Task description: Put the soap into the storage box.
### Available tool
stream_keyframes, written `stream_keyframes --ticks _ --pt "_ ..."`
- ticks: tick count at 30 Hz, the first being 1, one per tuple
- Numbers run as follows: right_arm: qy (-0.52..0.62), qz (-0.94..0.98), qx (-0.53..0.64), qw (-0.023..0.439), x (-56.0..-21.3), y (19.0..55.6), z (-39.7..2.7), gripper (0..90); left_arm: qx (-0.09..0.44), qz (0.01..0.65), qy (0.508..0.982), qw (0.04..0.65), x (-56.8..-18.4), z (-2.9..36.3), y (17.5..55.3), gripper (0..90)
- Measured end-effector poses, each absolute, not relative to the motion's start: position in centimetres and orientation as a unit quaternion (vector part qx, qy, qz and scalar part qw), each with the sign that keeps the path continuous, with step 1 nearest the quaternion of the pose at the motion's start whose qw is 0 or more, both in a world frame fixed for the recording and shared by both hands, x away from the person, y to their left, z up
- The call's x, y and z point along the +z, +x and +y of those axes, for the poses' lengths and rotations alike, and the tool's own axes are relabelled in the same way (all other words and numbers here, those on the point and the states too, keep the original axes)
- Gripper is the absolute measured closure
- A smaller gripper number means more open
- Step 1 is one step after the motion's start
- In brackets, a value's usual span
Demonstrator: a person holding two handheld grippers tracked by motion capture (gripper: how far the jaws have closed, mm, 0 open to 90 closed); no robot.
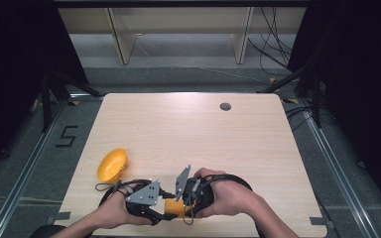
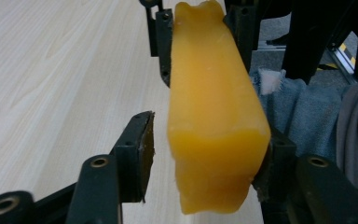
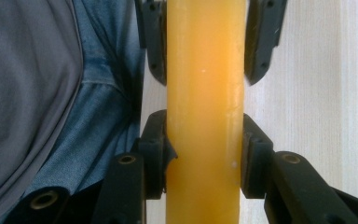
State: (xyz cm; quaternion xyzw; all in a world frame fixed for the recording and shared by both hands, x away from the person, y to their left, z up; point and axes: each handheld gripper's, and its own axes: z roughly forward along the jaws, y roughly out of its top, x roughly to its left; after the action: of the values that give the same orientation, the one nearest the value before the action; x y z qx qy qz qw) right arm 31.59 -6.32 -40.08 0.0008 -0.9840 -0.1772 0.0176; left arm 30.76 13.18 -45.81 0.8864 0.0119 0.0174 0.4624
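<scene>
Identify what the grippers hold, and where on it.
Right gripper clamps the long yellow block across its sides near one end; left gripper brackets the other end, one pad clear.

We see a pale wooden table [image 1: 188, 129] with a round grommet [image 1: 225, 106] standing on grey carpet [image 1: 15, 163]. Black curtains [image 1: 362, 74] close both sides, light wooden shelving [image 1: 178, 29] lines the back, and cables [image 1: 273, 49] trail across the floor there.

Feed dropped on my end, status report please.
Right gripper shut on long orange block. Left gripper around its other end, one jaw not touching. Orange bowl lies apart, nothing in the way.
</scene>
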Motion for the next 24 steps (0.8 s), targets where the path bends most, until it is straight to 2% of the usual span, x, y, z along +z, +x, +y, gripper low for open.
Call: stream_keyframes --ticks 6,19,24 --pt "0.007 -0.984 -0.179 0.018 -39.98 31.85 -6.19 61.8 0.024 0.009 0.884 0.466 -45.79 13.14 30.51 57.3" --pt "0.014 -0.984 -0.179 0.006 -39.59 32.02 -5.93 61.8 0.013 0.037 0.880 0.474 -45.58 13.26 30.69 59.8" --pt "0.004 -0.985 -0.173 0.015 -39.41 31.92 -5.88 61.6 0.005 0.045 0.879 0.475 -45.26 13.28 30.48 60.2"
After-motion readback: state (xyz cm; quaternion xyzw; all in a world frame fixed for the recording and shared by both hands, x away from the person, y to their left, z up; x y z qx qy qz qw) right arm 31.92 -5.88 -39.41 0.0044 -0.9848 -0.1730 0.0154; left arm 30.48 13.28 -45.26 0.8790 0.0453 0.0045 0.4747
